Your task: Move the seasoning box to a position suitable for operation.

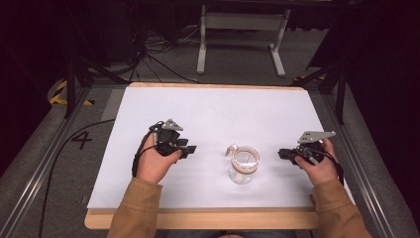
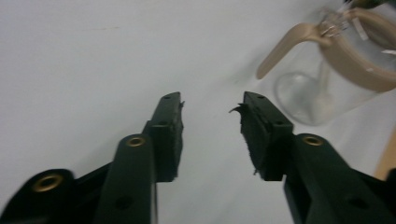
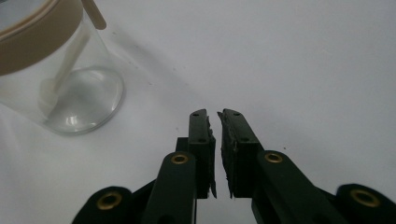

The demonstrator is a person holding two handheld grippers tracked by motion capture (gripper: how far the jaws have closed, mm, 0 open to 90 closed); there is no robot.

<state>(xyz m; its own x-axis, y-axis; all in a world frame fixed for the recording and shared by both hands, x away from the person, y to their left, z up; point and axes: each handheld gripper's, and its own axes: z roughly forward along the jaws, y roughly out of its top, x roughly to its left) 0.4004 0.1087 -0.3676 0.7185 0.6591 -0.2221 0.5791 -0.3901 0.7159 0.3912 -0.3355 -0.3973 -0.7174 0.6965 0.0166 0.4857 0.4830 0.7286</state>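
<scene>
We hold left hand-held gripper [image 1: 190, 149] and right hand-held gripper [image 1: 281, 154] low over white worktop [image 1: 213, 109], either side of glass jar [image 1: 243, 166]. Left: jaws wide apart, nothing between. Right: jaws nearly together, thin gap, holding nothing. Jar upright between them, apart from both, near worktop's front middle; tan lid ring [image 2: 359, 56] with wire clasp, lid probably hinged open, view soft. We judge approach step in hand; next move calls for steadying jar body, then working lid.
</scene>
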